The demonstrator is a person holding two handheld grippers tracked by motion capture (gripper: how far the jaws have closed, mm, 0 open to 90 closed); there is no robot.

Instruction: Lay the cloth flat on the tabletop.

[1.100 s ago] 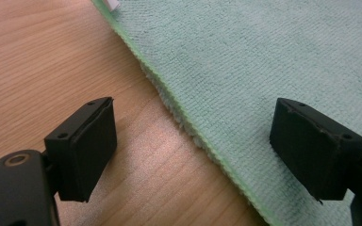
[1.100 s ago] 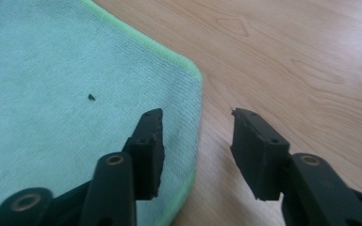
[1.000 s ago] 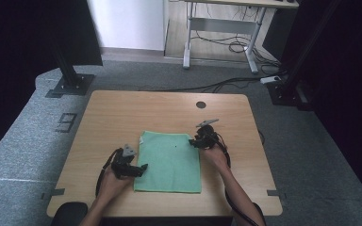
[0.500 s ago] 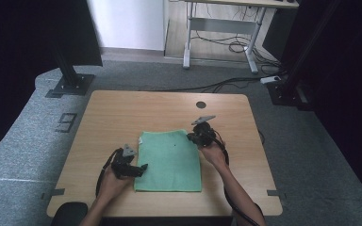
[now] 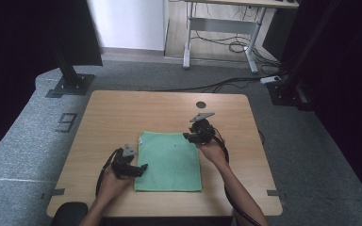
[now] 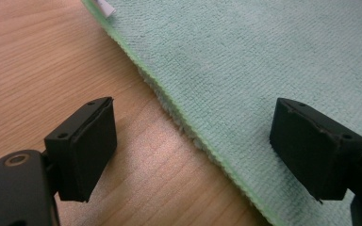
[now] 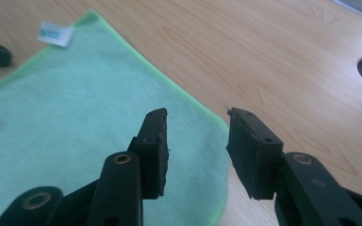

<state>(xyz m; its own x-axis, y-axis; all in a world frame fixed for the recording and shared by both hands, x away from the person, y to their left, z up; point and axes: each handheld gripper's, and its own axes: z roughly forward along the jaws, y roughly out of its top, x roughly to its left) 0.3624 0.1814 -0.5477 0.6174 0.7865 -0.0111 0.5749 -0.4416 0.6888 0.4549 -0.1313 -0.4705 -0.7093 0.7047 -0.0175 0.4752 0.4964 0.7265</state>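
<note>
Though its white tag [image 7: 55, 34] reads illegibly, the green cloth [image 5: 169, 161] lies released by both hand-held grippers.

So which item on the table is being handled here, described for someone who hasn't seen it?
Start at the wooden table. On its near half, between the two grippers, lies a flat square green cloth. It is the table's one soft thing, with a small white label at one corner.

A green cloth [image 5: 169, 161] lies flat near the front edge of a wooden counter [image 5: 122, 113].
</note>
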